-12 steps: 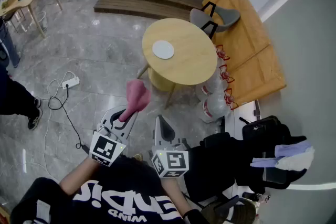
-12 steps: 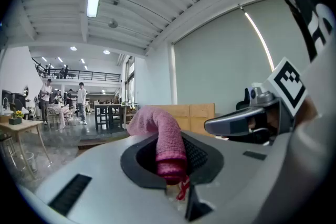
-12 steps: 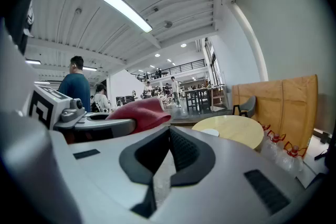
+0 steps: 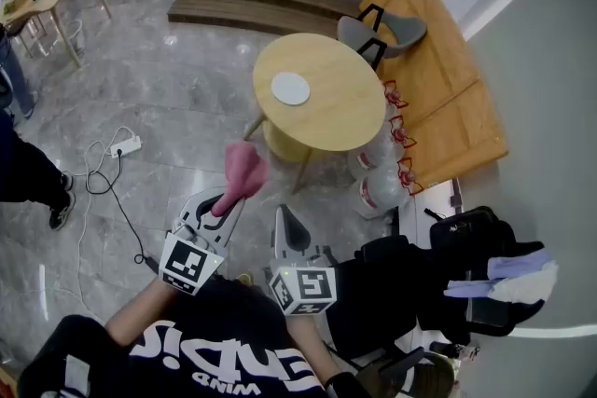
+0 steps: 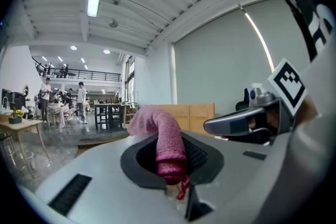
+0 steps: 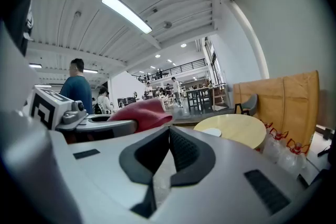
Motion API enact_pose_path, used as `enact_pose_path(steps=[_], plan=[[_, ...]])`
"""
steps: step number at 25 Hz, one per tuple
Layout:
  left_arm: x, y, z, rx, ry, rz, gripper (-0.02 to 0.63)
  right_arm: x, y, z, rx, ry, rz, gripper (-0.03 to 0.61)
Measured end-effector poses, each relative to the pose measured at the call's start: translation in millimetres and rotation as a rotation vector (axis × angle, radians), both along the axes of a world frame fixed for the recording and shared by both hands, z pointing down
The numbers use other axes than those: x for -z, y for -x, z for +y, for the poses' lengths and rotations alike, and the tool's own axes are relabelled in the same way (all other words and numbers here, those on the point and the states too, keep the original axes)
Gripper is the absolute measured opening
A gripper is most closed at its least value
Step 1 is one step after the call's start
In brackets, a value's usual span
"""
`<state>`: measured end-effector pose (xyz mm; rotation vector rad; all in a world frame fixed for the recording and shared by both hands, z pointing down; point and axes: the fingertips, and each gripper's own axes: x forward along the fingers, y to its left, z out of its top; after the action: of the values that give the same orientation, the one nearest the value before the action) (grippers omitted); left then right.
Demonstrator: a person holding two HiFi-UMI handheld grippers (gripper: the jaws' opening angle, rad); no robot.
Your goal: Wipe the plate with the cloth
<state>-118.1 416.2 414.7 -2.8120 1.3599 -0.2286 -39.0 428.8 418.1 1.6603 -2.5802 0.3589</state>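
A white plate point(image 4: 290, 89) lies on a round yellow table point(image 4: 345, 121), well ahead of both grippers; the plate point(image 6: 212, 132) shows small in the right gripper view. My left gripper point(image 4: 227, 200) is shut on a pink cloth point(image 4: 242, 172), which sticks up and forward from its jaws. In the left gripper view the cloth point(image 5: 165, 139) is pinched between the pads. My right gripper point(image 4: 286, 224) is shut with nothing between its jaws, held beside the left one, over the floor and short of the table.
A grey chair point(image 4: 378, 33) stands behind the table by an orange-brown partition point(image 4: 438, 79). Plastic water bottles point(image 4: 378, 186) sit by the table's right side. A power strip and cable point(image 4: 117, 154) lie on the grey floor at left. A black bag point(image 4: 438, 275) is at right.
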Motion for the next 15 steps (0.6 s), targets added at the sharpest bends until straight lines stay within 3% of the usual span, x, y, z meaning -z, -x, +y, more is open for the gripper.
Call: enact_pose_path(steps=[15], plan=[[0.3,-10.7,16.8,-0.015,0.014,-0.012,0.049,-4.1,-19.0,21.4,0.008,0.022,0.016,0.023]])
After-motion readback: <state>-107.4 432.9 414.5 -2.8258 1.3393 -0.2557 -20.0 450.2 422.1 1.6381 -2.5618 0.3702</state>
